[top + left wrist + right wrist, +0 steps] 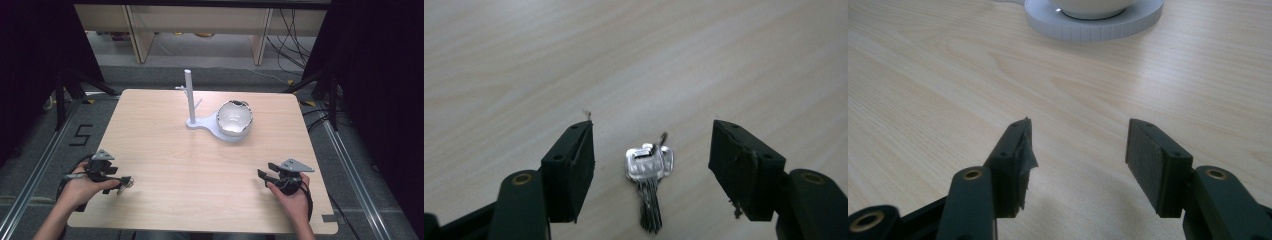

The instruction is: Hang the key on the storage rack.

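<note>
A small silver key [648,177] with a ring on its head lies flat on the wooden table [200,165], between the open jaws of my left gripper [651,145]. The jaws stand on either side of it without touching it. In the high view the left gripper [120,181] is at the table's front left and the key [126,182] lies at its tips. My right gripper [262,176] is at the front right, open, with nothing between its jaws [1078,145]. A white stand [192,100] with an upright post and pegs rises from a round base that carries a shiny bowl [234,118].
The stand's round base [1098,22] lies ahead of the right gripper, across bare wood. Beyond the table's far edge are wooden furniture legs [137,35] and cables on the floor [292,40]. Black tripod legs [65,92] stand at both sides.
</note>
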`<state>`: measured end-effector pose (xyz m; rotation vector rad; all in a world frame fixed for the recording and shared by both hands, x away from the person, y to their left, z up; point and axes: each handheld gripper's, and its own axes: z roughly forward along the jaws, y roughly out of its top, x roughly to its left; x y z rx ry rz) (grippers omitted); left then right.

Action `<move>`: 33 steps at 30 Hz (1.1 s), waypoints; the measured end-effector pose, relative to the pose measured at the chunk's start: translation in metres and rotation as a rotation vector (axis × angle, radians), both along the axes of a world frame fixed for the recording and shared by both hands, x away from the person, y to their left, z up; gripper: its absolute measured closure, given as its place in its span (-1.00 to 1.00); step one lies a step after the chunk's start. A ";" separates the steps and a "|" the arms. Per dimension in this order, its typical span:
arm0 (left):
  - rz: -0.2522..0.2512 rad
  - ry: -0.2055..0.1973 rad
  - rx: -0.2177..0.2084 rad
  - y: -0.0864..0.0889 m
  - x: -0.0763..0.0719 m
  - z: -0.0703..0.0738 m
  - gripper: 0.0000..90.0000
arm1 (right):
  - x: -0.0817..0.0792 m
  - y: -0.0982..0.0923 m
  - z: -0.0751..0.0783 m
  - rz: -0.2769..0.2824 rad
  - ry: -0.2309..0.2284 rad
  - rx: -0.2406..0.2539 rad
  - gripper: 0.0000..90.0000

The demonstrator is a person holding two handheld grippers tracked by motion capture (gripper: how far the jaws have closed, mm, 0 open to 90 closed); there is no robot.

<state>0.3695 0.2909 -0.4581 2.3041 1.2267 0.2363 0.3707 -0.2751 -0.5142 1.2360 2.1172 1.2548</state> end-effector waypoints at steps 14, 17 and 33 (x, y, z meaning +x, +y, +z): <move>-0.057 0.245 0.221 -0.020 0.025 -0.010 0.02 | 0.001 0.002 0.000 0.018 0.016 -0.014 -0.02; -0.031 0.269 0.227 -0.021 0.026 -0.017 0.05 | 0.002 0.002 0.000 0.024 0.007 -0.034 -0.03; -0.095 0.353 0.281 -0.028 0.032 -0.025 0.70 | 0.003 0.004 -0.001 0.039 0.025 -0.036 -0.03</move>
